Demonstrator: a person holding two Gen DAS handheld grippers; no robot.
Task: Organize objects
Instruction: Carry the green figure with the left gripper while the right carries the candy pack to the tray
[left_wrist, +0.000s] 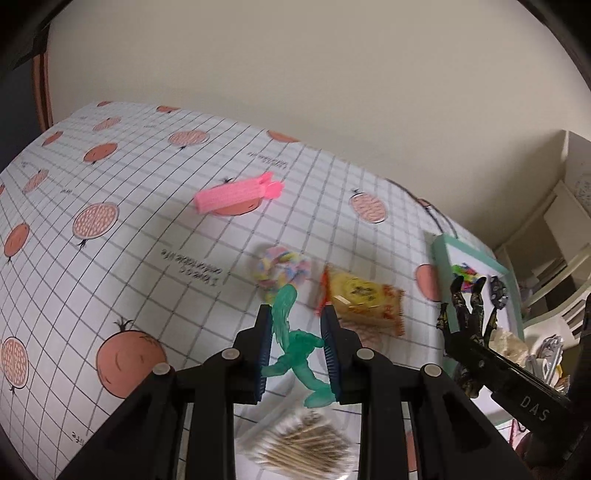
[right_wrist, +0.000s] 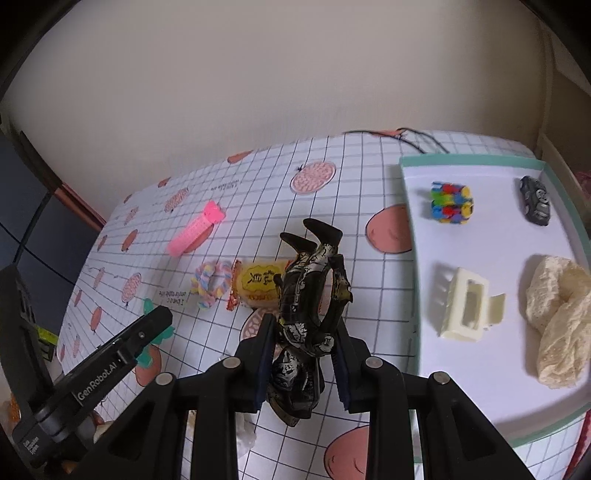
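The left gripper (left_wrist: 295, 343) is clamped on one green figure (left_wrist: 295, 350), and the right gripper (right_wrist: 304, 354) is clamped on one black figure (right_wrist: 310, 302), both above the tablecloth (right_wrist: 258, 184). At 2 o'clock of the right gripper, one tray (right_wrist: 480, 387) holds one coloured cube (right_wrist: 450, 202), one toy car (right_wrist: 535, 201), one hair claw (right_wrist: 467, 304) and two pale lumps (right_wrist: 557, 317). One pink clip (right_wrist: 195, 229), one fluffy ring (right_wrist: 212, 282) and one snack packet (right_wrist: 258, 284) lie on the cloth at 11 o'clock.
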